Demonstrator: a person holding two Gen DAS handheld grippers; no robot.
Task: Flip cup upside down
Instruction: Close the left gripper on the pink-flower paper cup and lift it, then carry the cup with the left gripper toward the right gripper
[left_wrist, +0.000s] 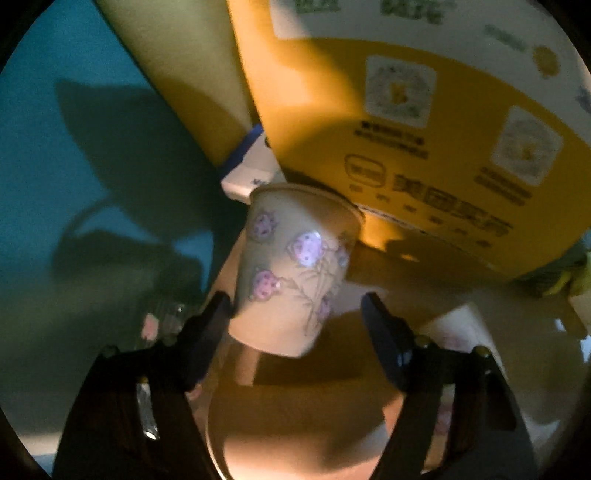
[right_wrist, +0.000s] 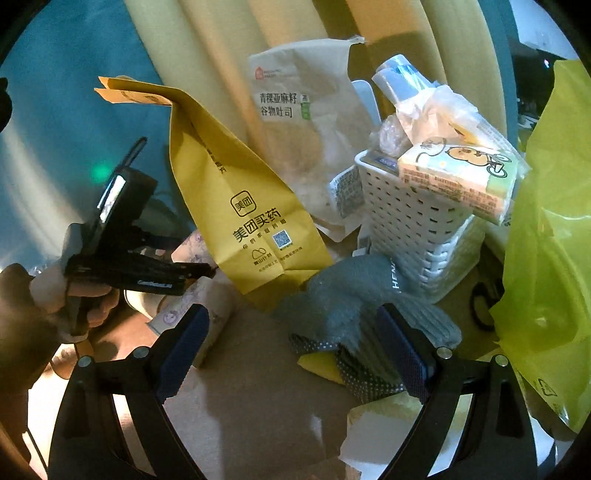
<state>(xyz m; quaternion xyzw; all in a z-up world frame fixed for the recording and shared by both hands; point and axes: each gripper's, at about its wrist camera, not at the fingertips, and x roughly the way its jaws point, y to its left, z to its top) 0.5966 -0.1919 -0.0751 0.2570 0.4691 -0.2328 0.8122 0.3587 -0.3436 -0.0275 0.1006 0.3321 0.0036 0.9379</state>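
Note:
A paper cup (left_wrist: 291, 273) with purple flower prints stands tilted, mouth up, just ahead of my left gripper (left_wrist: 297, 312). The left jaws are open; the left finger touches or nearly touches the cup's side, the right finger is apart from it. A second cup (left_wrist: 306, 424) lies low between the fingers, close to the camera. In the right wrist view the left gripper (right_wrist: 199, 271) shows at the left, with the cup (right_wrist: 192, 245) partly hidden behind it. My right gripper (right_wrist: 291, 339) is open and empty above the table.
A yellow paper bag (right_wrist: 251, 218) leans just behind the cup and also shows in the left wrist view (left_wrist: 424, 140). A white basket (right_wrist: 413, 225) with packets, a grey glove (right_wrist: 347, 299), a beige bag (right_wrist: 306, 122) and a green plastic bag (right_wrist: 550, 258) crowd the right.

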